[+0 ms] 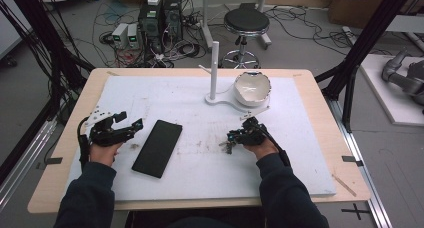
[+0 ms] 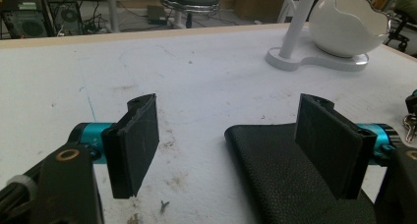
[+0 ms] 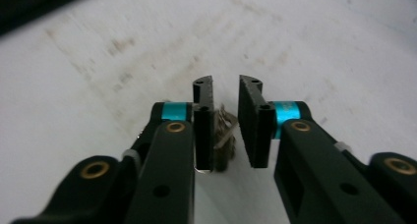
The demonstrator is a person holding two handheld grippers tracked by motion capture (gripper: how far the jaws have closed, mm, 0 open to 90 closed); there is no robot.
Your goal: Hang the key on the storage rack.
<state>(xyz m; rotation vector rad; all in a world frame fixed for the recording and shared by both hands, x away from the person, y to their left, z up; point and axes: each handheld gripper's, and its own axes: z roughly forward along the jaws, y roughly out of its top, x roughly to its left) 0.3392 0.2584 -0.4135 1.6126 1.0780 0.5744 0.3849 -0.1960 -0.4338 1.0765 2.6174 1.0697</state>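
Note:
A black leather-textured flat case (image 1: 157, 148) lies on the white board (image 1: 200, 113), left of centre. My left gripper (image 1: 129, 120) rests just left of it and stands open. In the left gripper view (image 2: 228, 103) its right jaw hovers over the case's near corner (image 2: 275, 170), while the left one is over bare board. My right gripper (image 1: 231, 138) points left at centre right, low on the board. Its jaws (image 3: 226, 81) are drawn in to a narrow gap, with a small bunch of keys (image 3: 225, 135) caught between the pads.
A white stand with an upright post (image 1: 214, 68) and a white broken-egg-shaped bowl (image 1: 252, 89) sit at the back of the board. The wooden table edge (image 1: 60, 153) frames the board. A stool (image 1: 245, 23) and computers stand on the floor behind.

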